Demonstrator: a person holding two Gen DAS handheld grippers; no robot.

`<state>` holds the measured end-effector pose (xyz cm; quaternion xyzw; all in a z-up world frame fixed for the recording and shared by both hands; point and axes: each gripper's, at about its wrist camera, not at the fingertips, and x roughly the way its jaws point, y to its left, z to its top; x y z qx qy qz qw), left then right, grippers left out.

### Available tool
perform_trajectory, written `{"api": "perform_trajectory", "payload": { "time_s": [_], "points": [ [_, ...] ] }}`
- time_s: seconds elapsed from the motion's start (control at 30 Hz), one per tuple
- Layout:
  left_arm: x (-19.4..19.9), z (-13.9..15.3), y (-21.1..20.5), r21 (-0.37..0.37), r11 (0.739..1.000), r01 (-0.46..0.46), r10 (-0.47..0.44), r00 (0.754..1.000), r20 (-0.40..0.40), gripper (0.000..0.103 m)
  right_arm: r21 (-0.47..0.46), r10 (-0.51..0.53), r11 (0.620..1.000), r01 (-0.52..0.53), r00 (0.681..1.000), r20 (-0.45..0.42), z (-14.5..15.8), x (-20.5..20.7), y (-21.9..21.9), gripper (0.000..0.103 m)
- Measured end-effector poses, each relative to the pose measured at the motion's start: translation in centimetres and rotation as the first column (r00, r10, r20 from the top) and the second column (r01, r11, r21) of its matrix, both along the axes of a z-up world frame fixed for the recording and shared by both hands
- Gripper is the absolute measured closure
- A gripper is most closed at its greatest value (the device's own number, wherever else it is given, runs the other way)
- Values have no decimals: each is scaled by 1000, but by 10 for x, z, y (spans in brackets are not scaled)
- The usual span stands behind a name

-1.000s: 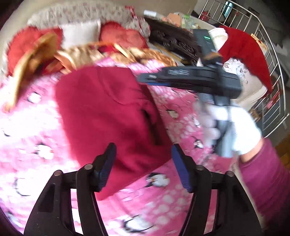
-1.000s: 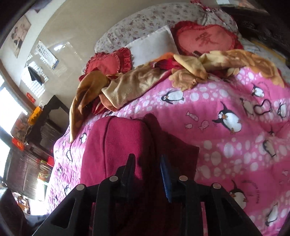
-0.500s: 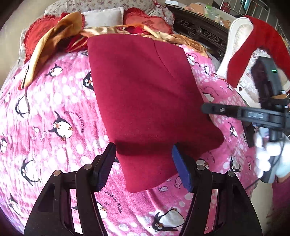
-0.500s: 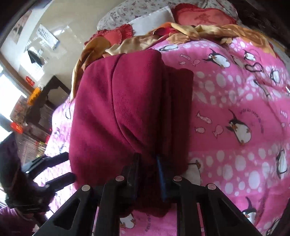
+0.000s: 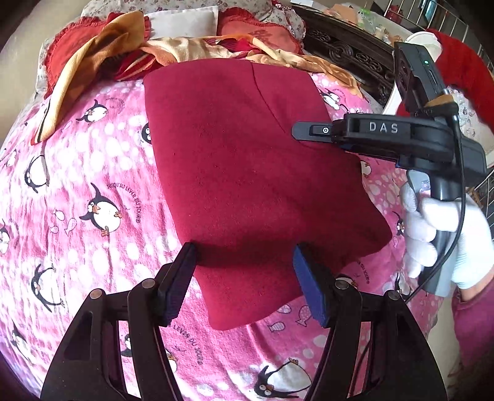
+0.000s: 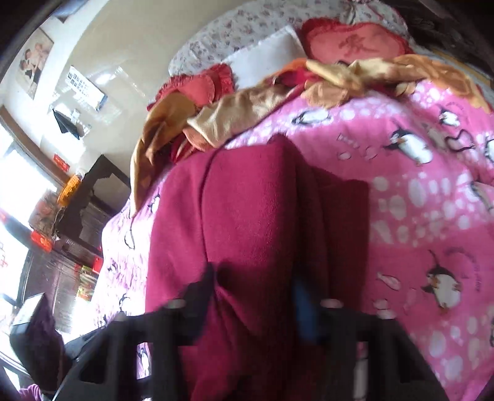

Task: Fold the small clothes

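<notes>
The left gripper (image 5: 244, 277) stands spread wide above the near corner of the cloth (image 5: 247, 172), its two pads on either side of that corner and not pressing it. One dark red cloth lies folded flat on the bed (image 5: 77, 191), over a pink penguin blanket. Its near corner points toward the left gripper and its far edge reaches the heap of orange and red clothes (image 5: 102, 64) by the pillows (image 5: 182, 18). Pink blanket lies bare to the left of the cloth and in front of it.

To the right, a white-gloved hand (image 5: 444, 228) carries the right gripper (image 6: 256, 296) over the cloth's right edge. In the blurred right wrist view a raised fold of the cloth sits between the two fingers; the jaws have just been opening a little and stand narrow, and whether the pads press the fold I cannot tell. Right of the cloth more bare blanket runs to the bed's edge.
</notes>
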<state>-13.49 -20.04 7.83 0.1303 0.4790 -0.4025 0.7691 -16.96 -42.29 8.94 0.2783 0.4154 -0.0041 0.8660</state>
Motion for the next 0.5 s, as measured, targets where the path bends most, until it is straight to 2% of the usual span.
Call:
{"api": "perform_trajectory", "payload": {
  "time_s": [0.13, 0.23, 0.33, 0.37, 0.5],
  "points": [
    [-2, 14, 7, -39, 999, 11, -11, 1000, 18, 39, -91, 55, 995, -51, 998, 43, 15, -11, 5, 90],
    [3, 13, 2, -38, 999, -7, 8, 999, 35, 39, -158, 16, 987, -13, 1000, 19, 20, -26, -11, 93],
    [8, 1, -8, -7, 1000, -27, 27, 999, 29, 39, -89, -28, 996, 29, 1000, 11, 6, -26, -25, 93],
    [8, -1, -9, 0, 1000, -31, 31, 999, 26, 39, -91, -37, 995, 37, 999, 9, 5, -25, -24, 93],
    [11, -5, -8, 5, 999, -38, 38, 999, 29, 39, -113, -34, 993, 36, 999, 23, 30, -36, -12, 90]
  ]
}}
